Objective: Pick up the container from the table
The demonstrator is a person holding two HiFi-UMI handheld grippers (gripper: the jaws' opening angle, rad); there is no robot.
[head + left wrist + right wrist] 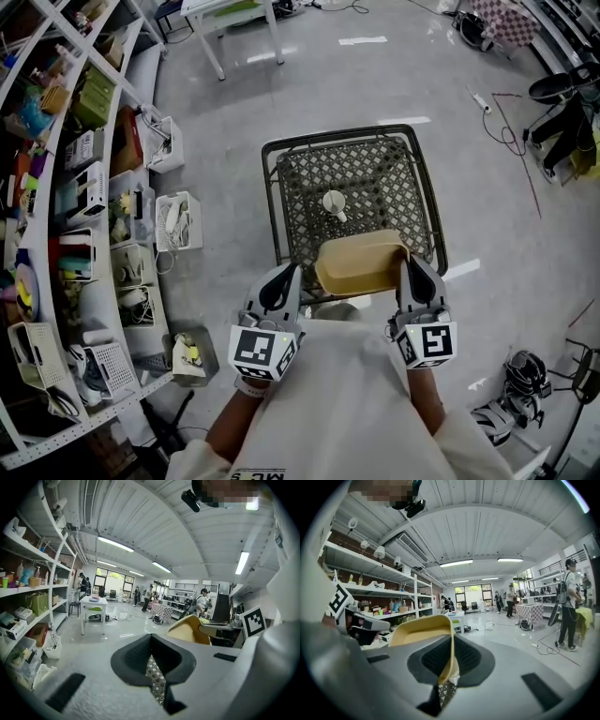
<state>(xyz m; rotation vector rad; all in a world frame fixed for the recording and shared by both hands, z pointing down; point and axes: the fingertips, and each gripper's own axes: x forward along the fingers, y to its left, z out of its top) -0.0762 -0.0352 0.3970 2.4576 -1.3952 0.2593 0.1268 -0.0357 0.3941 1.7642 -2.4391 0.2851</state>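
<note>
The yellow container (361,265) hangs lifted over the near edge of the black wire-mesh table (281,155). My right gripper (409,265) is shut on the rim at the container's right end. In the right gripper view the thin yellow wall (451,653) is pinched between the dark pads, with the tub (419,629) stretching away to the left. My left gripper (289,274) is shut and empty, just left of the container and apart from it. The left gripper view shows the container (190,629) off to the right of the left gripper (151,639).
A small white object (335,203) lies on the mesh top. Crowded shelves (56,187) and floor bins (176,222) line the left. A white table (230,19) stands far back. A cable (506,122) and gear (523,375) lie on the floor at right.
</note>
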